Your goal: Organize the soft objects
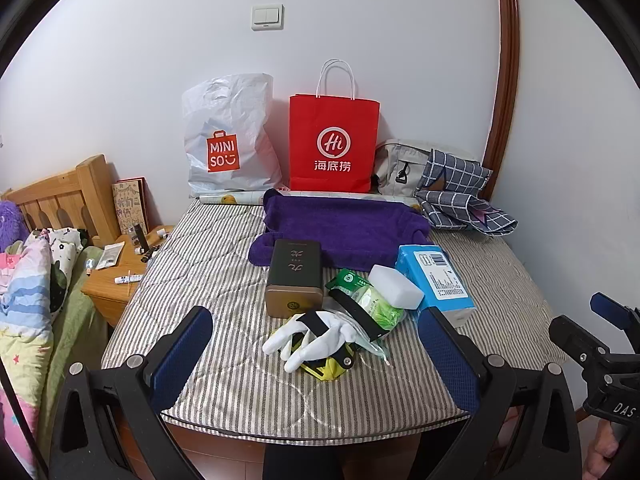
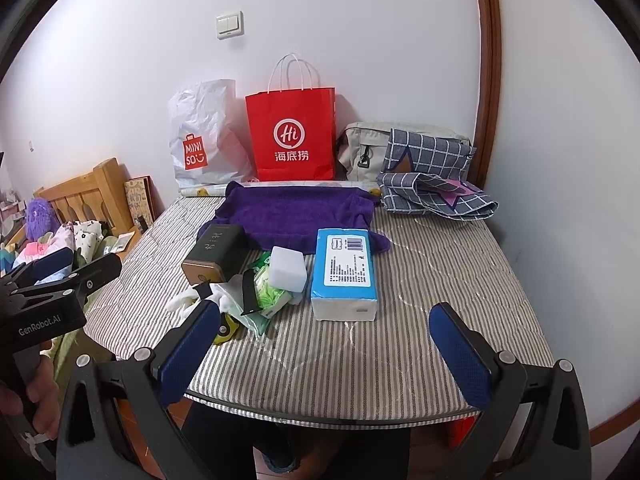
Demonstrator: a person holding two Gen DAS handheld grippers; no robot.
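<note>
A purple towel [image 1: 340, 230] [image 2: 296, 212] lies spread at the back of the striped mattress [image 1: 224, 256]. In front of it sit a white glove [image 1: 312, 338], a white sponge block [image 1: 396, 286] [image 2: 287, 268], a blue tissue pack [image 1: 436, 276] [image 2: 345, 272], a green wipes packet [image 1: 370, 300] [image 2: 270, 292] and a dark tin [image 1: 295, 278] [image 2: 216, 254]. A blue checked cloth [image 1: 456, 196] [image 2: 432, 184] lies at the back right. My left gripper [image 1: 316, 352] is open, just short of the glove. My right gripper [image 2: 326, 348] is open above the mattress's front edge, short of the tissue pack.
A red paper bag [image 1: 334, 144] [image 2: 294, 136], a white plastic bag [image 1: 228, 140] [image 2: 200, 140] and a grey bag [image 1: 400, 168] [image 2: 364, 148] stand against the back wall. A wooden bedside table [image 1: 116, 276] and a bed with bedding [image 1: 32, 280] are at left.
</note>
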